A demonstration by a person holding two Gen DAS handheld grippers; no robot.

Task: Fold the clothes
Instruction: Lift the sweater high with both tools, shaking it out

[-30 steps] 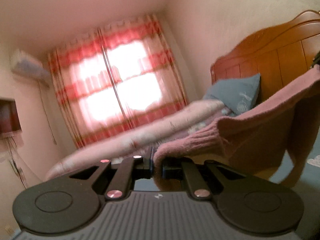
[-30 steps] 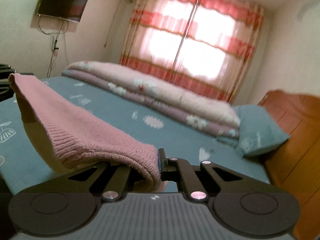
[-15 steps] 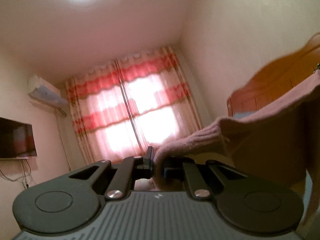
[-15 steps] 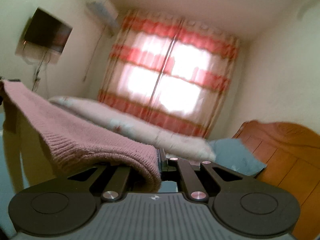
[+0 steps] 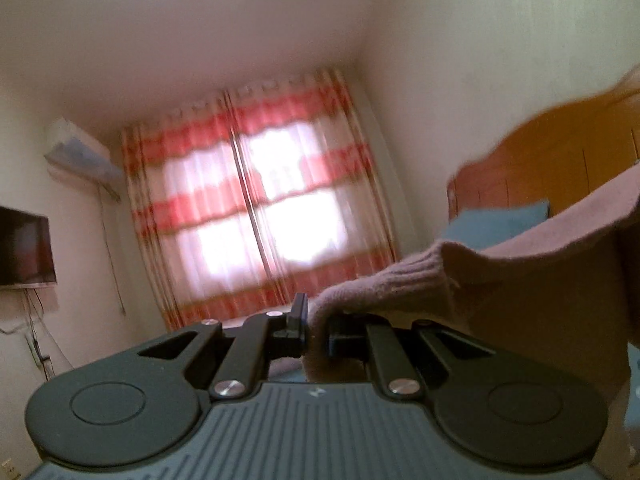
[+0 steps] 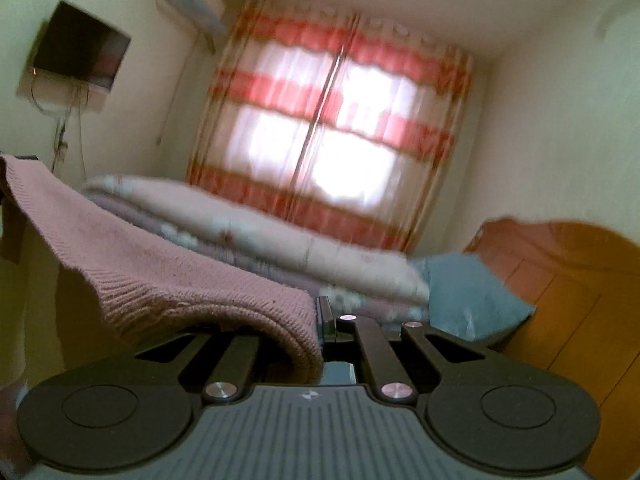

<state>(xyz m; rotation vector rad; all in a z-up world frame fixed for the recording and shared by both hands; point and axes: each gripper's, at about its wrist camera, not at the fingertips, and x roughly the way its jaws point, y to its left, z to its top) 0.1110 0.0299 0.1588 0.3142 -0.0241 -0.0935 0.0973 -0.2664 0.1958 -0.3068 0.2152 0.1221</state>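
A bedroom seen from two handheld grippers, both raised above a bed and aimed toward a window with red-and-white striped curtains [image 5: 256, 220].

The left gripper [image 5: 316, 332] has its fingers closed on the ribbed edge of a pink knitted sweater [image 5: 500, 264]. From the pinch, the sweater stretches away toward the wooden headboard [image 5: 560, 156] and hangs down in a shadowed fold below that stretched edge. A blue pillow [image 5: 496, 224] shows just above the sweater's edge, in front of the headboard.

The right gripper [image 6: 320, 332] also has its fingers closed on a ribbed edge of the same sweater [image 6: 160, 276]. The cloth folds over the finger on the side away from the headboard [image 6: 568, 280] and hides it, then runs out tight in that direction to the edge of the view, held up in the air clear of the bed.

Beyond the sweater, on the window side of it, a rolled pale quilt [image 6: 260, 232] lies across the bed in front of the curtains [image 6: 340, 128], its end beside the blue pillow [image 6: 472, 292] at the headboard. High on the wall far from the headboard hang a dark television [image 6: 84, 48] and, nearer the curtains, an air conditioner [image 6: 192, 0]. Both views are slightly blurred.
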